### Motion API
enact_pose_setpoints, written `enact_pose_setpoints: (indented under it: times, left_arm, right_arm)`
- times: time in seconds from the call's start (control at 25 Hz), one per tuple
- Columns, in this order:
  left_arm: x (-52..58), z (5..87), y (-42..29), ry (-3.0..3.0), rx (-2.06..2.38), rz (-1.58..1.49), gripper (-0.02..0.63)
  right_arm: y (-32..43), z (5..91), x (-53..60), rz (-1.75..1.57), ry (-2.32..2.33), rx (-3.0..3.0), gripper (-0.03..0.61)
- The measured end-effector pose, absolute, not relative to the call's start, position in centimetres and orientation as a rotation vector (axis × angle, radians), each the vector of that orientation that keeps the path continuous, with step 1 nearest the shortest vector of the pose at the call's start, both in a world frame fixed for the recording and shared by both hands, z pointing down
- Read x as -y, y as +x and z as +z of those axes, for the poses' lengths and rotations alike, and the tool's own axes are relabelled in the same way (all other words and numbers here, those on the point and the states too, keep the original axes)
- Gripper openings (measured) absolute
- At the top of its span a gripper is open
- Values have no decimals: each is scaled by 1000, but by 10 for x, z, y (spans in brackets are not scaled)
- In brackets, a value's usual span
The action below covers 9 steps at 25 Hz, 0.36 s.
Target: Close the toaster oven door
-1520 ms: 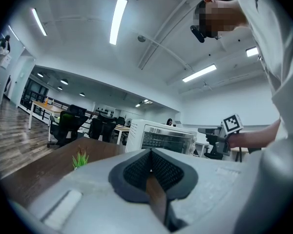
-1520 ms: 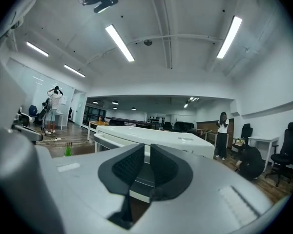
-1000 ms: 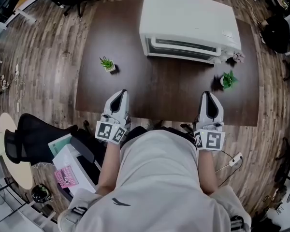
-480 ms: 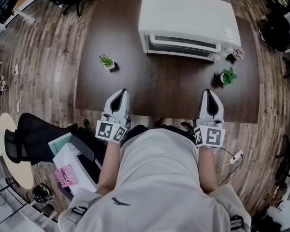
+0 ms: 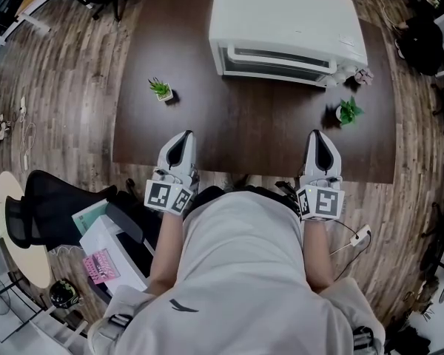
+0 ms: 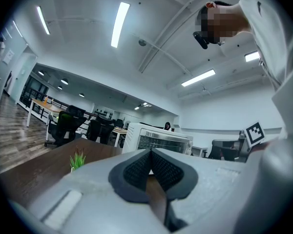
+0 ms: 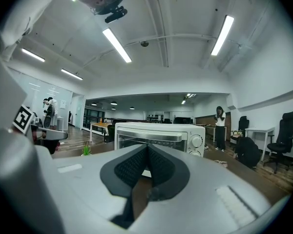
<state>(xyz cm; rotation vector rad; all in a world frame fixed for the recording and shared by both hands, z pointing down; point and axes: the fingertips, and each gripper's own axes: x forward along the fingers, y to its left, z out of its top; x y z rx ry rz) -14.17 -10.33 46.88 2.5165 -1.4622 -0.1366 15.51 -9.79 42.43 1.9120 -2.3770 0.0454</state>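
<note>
Toaster oven door (image 5: 277, 58): straight ahead of both claws, well apart from them, at the far end of the bench (image 5: 237, 135). It faces back toward the claws.

- Long axis of the door runs side to side, square across the line each claw points along. Handle bar (image 7: 149, 137) lies along its upper edge, same axis.
- Right claw (image 5: 316, 134) points at the right part of the door. Left claw (image 5: 186, 134) points just outside the left corner of the toaster oven (image 5: 285, 17). Judgement: the right is the better lined up, though neither is close.
- Door looks upright and flush with the casing in the head view and the right gripper view. I judge it already shut or very nearly so, leaving little for a push to do.
- Left claw: pads meet at the tips, nothing between them.
- Right claw: jaws have just been closing and now stand together, with nothing between them.
- Both claws sit level at the near edge of the bench.

Materials and shapes:
- Oven: boxy white casing, smooth, with rounded corners. Glass window in the door, silvery bar handle. Round knobs (image 7: 197, 141) right of the door.
- Bench: dark brown, flat, matt.
- Claw pads: black with a fine ribbed texture, set in pale hard shells.
- Small potted plant (image 5: 161, 89) ahead of the left claw, another (image 5: 348, 112) ahead and slightly right of the right claw. Both are nearer than the oven, and the right one stands close to the right claw's straight path.
</note>
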Motion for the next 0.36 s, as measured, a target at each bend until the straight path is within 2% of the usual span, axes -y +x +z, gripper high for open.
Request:
enact_pose_setpoints:
  times: [0.36]
  left_arm:
    - [103,469,-138,2516,1458,-139,3]
  right_arm:
    - [158,425,100,63,1913,2382,-2]
